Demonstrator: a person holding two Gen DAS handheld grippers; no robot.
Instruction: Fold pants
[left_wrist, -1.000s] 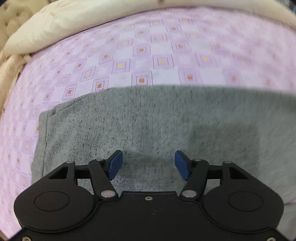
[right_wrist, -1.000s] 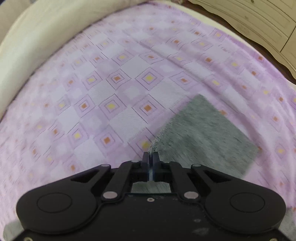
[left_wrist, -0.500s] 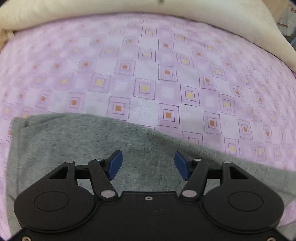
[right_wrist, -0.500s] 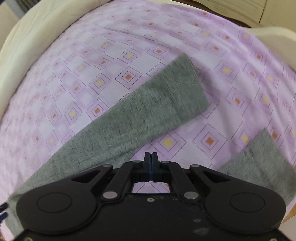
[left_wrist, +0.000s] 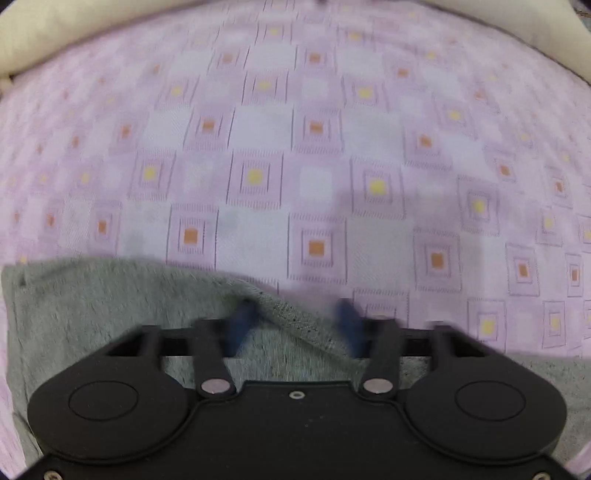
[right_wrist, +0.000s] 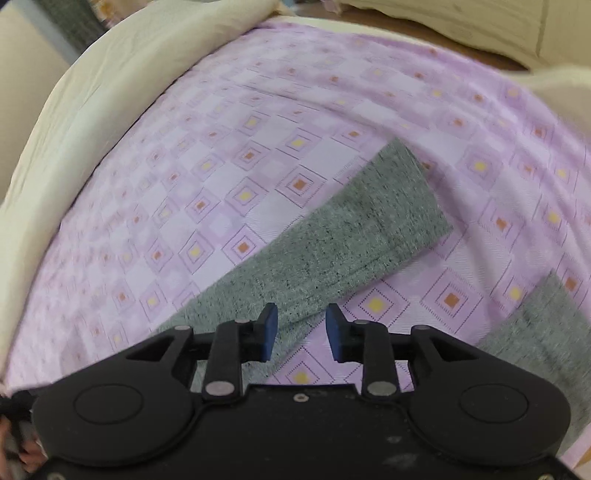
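Grey pants lie flat on a purple patterned bed sheet. In the left wrist view their waist end (left_wrist: 110, 306) fills the lower left, and my left gripper (left_wrist: 295, 325) hovers open over its upper edge, blurred by motion. In the right wrist view one leg (right_wrist: 332, 240) runs diagonally up to the right and the other leg (right_wrist: 546, 332) shows at the lower right. My right gripper (right_wrist: 301, 330) is open and empty just above the inner edge of the first leg.
The purple sheet (right_wrist: 258, 129) covers the bed. A cream quilt (right_wrist: 92, 92) is rolled along the far and left sides, also seen in the left wrist view (left_wrist: 55, 37). Cream wooden furniture (right_wrist: 480, 22) stands beyond the bed.
My right gripper was shut on the pant leg and has opened, letting it go on the sheet. My left gripper stayed open and shifted toward the waist's upper edge.
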